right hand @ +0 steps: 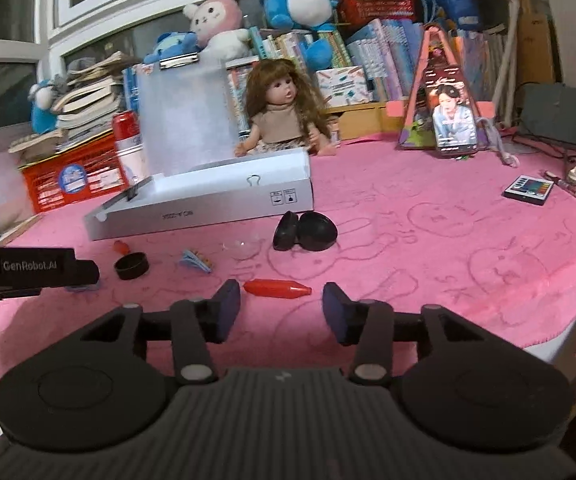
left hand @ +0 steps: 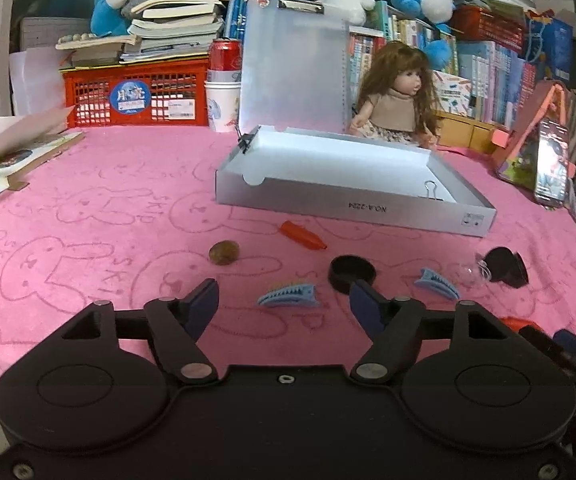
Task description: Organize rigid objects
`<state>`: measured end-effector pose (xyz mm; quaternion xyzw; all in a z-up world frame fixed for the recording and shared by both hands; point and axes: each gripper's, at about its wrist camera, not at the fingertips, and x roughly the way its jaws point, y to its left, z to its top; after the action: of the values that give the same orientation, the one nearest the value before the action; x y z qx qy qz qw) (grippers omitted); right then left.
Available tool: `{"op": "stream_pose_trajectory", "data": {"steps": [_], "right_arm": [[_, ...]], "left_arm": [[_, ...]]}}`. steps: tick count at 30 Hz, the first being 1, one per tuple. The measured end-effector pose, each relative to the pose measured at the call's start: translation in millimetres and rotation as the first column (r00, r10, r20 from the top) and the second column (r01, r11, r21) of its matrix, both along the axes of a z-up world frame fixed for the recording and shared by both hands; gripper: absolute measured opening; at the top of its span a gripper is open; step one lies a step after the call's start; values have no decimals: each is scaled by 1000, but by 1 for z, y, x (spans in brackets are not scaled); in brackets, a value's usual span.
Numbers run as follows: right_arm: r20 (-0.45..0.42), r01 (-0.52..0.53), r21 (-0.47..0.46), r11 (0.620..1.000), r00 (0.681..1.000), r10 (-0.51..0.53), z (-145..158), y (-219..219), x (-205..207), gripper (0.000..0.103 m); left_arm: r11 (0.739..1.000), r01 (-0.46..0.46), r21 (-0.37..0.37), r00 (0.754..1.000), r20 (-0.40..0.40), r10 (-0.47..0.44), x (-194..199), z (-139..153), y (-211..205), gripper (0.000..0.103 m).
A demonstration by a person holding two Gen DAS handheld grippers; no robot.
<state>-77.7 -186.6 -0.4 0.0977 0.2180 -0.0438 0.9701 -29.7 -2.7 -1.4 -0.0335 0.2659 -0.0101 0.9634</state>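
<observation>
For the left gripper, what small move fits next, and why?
Probably ease the left gripper forward and down around the light blue plastic hair claw clip: its jaws stand open with nothing between them, and the clip lies loose on the pink towel just ahead.

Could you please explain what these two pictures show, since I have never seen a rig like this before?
These are no robot arms: a person holds a two-finger gripper in each hand, and each carries a camera looking forward along its fingers. One picture is from the left gripper, the other from the right gripper. Both stand open and hold nothing. On the pink cloth lie small things to tidy: two blue hair clips, a black round lid, a red pointed piece, a brown lump and a black case. Behind them stands an open white box. The clip lies just ahead of the left gripper, the red piece ahead of the right.
</observation>
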Motion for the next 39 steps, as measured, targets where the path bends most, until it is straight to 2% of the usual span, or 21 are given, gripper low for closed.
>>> {"op": "stream_pose_trajectory", "data": {"steps": [2, 11, 16, 18, 20, 21, 23, 24, 34, 35, 39], "right_arm": [[14, 32, -11, 999, 999, -32, -3, 5, 2, 68], [59, 133, -42, 990, 990, -130, -11, 21, 13, 68], [71, 143, -57, 988, 988, -139, -14, 27, 20, 68], [72, 137, -71, 988, 989, -132, -15, 28, 20, 61], [72, 133, -82, 988, 989, -127, -15, 27, 20, 49], [72, 130, -87, 988, 990, -124, -15, 27, 20, 49], [72, 120, -88, 989, 991, -114, -15, 26, 21, 49], [73, 115, -87, 990, 991, -109, -15, 26, 21, 49], [95, 63, -87, 994, 994, -55, -9, 19, 22, 49], [94, 57, -89, 994, 994, -49, -7, 19, 24, 49], [85, 37, -93, 995, 996, -29, -2, 16, 30, 49]], "left_arm": [[1000, -13, 4, 1000, -1, 13, 5, -2, -4, 72], [998, -61, -11, 998, -5, 61, 13, -7, -7, 70], [997, -73, -9, 997, -16, 73, 20, -8, -10, 70], [997, -74, 0, 997, -23, 73, 23, -10, -13, 69], [997, -77, 10, 997, -30, 77, 24, -13, -15, 64], [996, -83, 24, 996, -24, 83, 23, -13, -16, 61], [994, -95, 50, 995, -14, 96, 21, -15, -19, 41], [993, -100, 57, 995, -8, 100, 21, -15, -18, 35], [998, -41, 49, 999, 8, 41, 14, -8, -15, 35], [998, -38, 49, 999, 10, 38, 14, -6, -14, 31], [999, -17, 45, 1000, 12, 17, 16, 2, -13, 30]]}}
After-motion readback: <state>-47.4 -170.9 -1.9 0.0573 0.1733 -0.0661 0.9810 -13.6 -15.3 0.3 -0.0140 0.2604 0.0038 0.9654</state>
